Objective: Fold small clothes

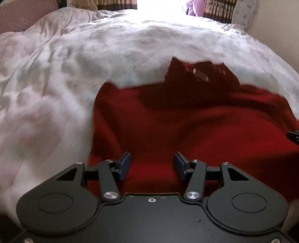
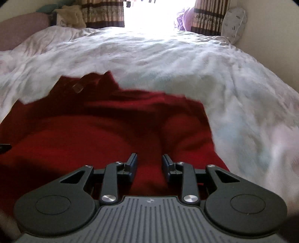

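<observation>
Left tool: jaws spread apart, nothing between them, low over the near part of the red garment.
Right tool: jaws parted with a narrower gap, gripping nothing, also just above red cloth.
Red garment: spread on the bed in front of both tools, rumpled, its far edge ragged with a small pale label showing.
Bed: covered by a white crumpled quilt.
Far end: patterned curtains, bright window between them; blurred.
</observation>
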`<state>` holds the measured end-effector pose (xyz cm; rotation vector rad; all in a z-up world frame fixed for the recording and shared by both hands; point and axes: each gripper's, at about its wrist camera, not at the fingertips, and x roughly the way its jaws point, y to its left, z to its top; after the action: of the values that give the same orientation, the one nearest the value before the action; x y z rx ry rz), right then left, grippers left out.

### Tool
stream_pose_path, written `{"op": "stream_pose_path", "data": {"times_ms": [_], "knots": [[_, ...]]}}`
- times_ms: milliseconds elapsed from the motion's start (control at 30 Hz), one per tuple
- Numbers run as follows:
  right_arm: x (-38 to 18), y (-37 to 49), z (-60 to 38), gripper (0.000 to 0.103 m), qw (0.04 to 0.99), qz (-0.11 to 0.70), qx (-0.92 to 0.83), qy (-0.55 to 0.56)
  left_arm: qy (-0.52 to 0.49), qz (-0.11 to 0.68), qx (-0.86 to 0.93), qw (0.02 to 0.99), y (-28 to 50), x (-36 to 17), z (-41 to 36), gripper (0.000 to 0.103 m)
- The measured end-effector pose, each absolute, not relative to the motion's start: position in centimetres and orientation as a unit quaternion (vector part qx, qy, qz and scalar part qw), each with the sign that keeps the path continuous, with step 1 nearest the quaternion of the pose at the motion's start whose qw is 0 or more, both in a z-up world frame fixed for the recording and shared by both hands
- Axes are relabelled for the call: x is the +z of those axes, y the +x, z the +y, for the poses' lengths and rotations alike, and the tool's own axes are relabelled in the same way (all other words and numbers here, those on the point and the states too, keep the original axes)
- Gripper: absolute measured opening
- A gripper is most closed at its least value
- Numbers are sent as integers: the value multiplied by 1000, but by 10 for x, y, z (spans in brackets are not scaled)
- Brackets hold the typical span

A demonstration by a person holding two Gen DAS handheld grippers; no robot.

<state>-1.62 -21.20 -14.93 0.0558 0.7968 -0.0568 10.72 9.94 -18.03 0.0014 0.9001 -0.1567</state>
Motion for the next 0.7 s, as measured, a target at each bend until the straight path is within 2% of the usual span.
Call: {"op": "stream_pose_path", "data": {"times_ms": [233, 467, 600, 700], "knots": [[-145, -42, -215, 35, 900, 433, -34, 27, 8, 471, -82, 878, 53, -182, 125, 59], [-158, -64, -233, 35, 854, 513, -50, 66, 88, 500, -90, 857, 32, -181, 115, 59], [-138, -73, -231, 35, 875, 477, -36, 74, 106, 483, -97, 864, 24, -162, 107, 58], [-113, -63, -217, 35, 900, 430, -5, 66, 62, 447, -130, 883, 33, -137, 101, 58]]}}
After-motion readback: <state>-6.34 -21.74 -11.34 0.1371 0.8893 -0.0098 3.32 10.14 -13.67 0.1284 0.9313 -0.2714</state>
